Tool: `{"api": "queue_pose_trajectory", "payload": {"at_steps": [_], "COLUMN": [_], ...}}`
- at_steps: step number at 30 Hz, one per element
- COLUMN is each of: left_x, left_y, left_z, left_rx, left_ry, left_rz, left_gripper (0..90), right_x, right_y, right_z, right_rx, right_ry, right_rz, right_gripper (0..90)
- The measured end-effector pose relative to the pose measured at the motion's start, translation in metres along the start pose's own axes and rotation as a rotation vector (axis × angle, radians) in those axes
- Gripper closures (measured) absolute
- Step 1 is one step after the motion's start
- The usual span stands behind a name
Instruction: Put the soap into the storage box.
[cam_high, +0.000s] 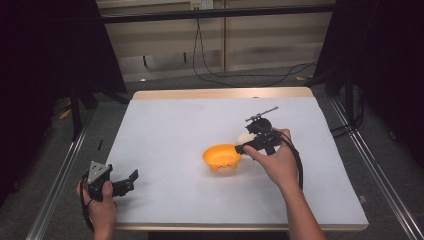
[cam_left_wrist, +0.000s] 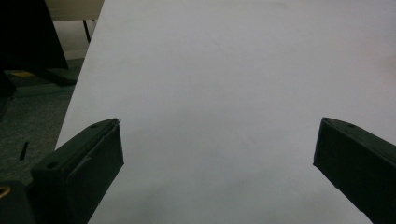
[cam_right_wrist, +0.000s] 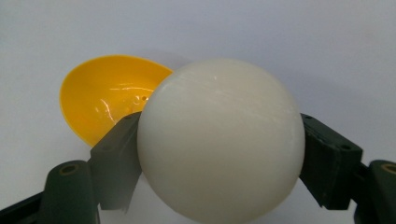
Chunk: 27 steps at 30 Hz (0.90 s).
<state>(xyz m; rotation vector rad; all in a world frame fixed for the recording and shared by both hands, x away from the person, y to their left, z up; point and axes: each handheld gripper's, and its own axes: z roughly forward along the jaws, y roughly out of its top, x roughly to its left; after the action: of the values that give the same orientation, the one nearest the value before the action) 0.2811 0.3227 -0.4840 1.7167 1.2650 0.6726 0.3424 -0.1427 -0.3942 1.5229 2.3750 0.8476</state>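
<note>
Left gripper (cam_high: 131, 180) agape, right (cam_right_wrist: 219, 154) clamped.

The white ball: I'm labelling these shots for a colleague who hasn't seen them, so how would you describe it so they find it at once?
Start at the white table and find the orange bowl near its middle. Just right of the bowl, the right gripper holds the white ball between its jaws. It is a smooth, cream-white ball, the one round pale thing beside the bright bowl and black grippers.

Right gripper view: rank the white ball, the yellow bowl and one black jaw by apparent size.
1. white ball, though nearest the camera
2. yellow bowl, partly hidden behind the ball
3. black jaw; unsure against the bowl
</note>
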Motion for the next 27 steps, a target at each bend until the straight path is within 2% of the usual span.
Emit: {"api": "queue_pose_trajectory", "payload": {"at_steps": [5, 27], "left_x": [0.0, 0.0], "left_y": [0.0, 0.0], "left_z": [0.0, 0.0], "left_rx": [0.0, 0.001], "left_ry": [0.0, -0.001], "left_rz": [-0.001, 0.0], "left_gripper": [1.3, 1.3], "right_x": [0.01, 0.038], "right_y": [0.005, 0.012], "right_z": [0.005, 0.029], "right_rx": [0.006, 0.023], "right_ry": [0.009, 0.035], "right_rz": [-0.007, -0.027], "right_gripper": [23.9, 23.9]}}
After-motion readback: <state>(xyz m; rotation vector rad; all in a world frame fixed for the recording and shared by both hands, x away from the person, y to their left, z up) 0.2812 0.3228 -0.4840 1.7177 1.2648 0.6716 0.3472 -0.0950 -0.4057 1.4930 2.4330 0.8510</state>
